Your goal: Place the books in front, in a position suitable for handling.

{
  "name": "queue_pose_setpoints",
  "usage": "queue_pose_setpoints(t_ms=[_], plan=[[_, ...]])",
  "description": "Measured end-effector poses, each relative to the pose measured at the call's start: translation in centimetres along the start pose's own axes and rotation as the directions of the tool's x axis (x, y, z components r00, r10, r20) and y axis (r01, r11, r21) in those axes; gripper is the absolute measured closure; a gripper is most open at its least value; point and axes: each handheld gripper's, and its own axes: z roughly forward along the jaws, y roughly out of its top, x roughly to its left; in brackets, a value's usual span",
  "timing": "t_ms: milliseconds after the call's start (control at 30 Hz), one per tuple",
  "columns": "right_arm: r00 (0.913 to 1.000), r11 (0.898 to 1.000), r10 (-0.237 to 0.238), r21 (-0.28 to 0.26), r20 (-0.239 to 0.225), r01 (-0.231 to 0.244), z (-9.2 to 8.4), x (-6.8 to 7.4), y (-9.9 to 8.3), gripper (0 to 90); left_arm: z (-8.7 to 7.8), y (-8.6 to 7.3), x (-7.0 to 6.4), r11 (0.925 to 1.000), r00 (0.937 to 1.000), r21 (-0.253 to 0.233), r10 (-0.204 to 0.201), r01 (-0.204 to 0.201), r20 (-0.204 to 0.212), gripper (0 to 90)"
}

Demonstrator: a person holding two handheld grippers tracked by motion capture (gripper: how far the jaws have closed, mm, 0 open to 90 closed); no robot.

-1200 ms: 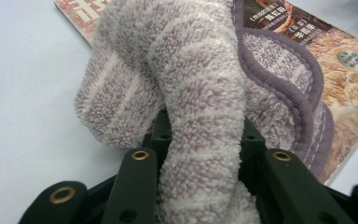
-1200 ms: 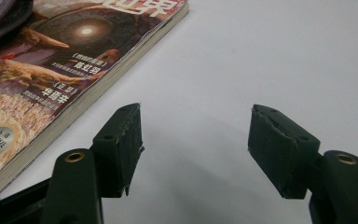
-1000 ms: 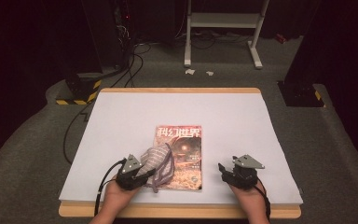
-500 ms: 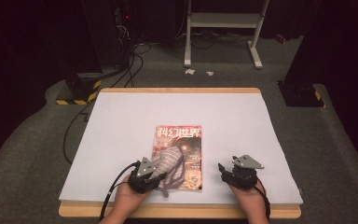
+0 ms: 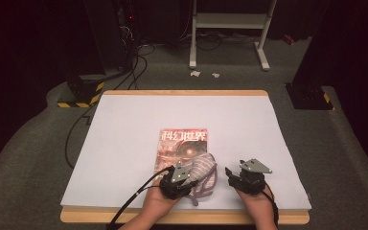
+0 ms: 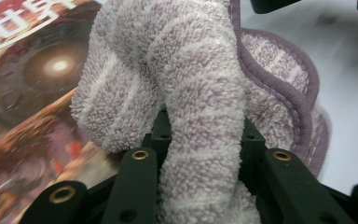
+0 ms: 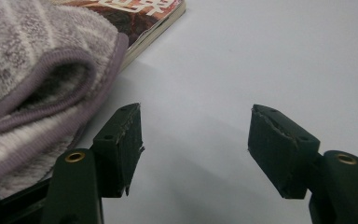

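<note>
While the left gripper (image 5: 179, 179) pinched the striped towel (image 5: 202, 173) over the magazine (image 5: 182, 146) corner, our right gripper (image 5: 242, 177) stood spread and empty beside it; we judged dragging terry could shift the magazine.

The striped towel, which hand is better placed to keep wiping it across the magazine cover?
Left. The left gripper is shut on the towel, bunched on the magazine. The right gripper stands open beside it.

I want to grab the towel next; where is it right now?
In the high view the striped towel lies at the table's near edge, over the magazine's near right corner, pinched in the left tool, with the open right tool beside it.
</note>
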Motion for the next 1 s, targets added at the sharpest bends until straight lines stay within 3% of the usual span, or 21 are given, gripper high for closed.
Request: queue_pose_setpoints(t_ms=[200,333,533,700,833,1000], plan=[[1.0,1.0,-0.002,0.001,-0.001,0.002,0.0,0.0,-0.1,35.2,-0.5,-0.4,0.6,1.0,1.0,-0.001,-0.001,0.001,0.0,67.7],[1.0,1.0,-0.003,0.0,-0.001,0.003,0.0,0.0,0.0,35.2,-1.3,-1.2,1.7,0.9993,0.9993,-0.004,-0.037,0.037,0.005,67.7],[1.0,1.0,-0.001,-0.004,0.004,0.001,-0.1,-0.2,0.0,35.2,-3.2,-2.6,3.5,0.9977,0.997,-0.004,-0.067,0.067,-0.039,67.7],[1.0,1.0,-0.002,-0.003,0.007,0.002,-0.1,-0.2,0.0,35.2,-4.5,-3.6,4.7,0.9956,0.993,-0.007,-0.093,0.093,-0.073,67.7],[1.0,1.0,-0.002,-0.001,0.009,0.002,-0.1,-0.1,0.0,35.2,-5.8,-4.6,6.2,0.9928,0.9867,-0.015,-0.119,0.119,-0.11,67.7],[1.0,1.0,-0.004,-0.002,0.008,0.004,-0.1,-0.1,0.0,35.2,-6.3,-4.9,7.4,0.9895,0.9783,-0.02,-0.145,0.143,-0.148,67.7]])
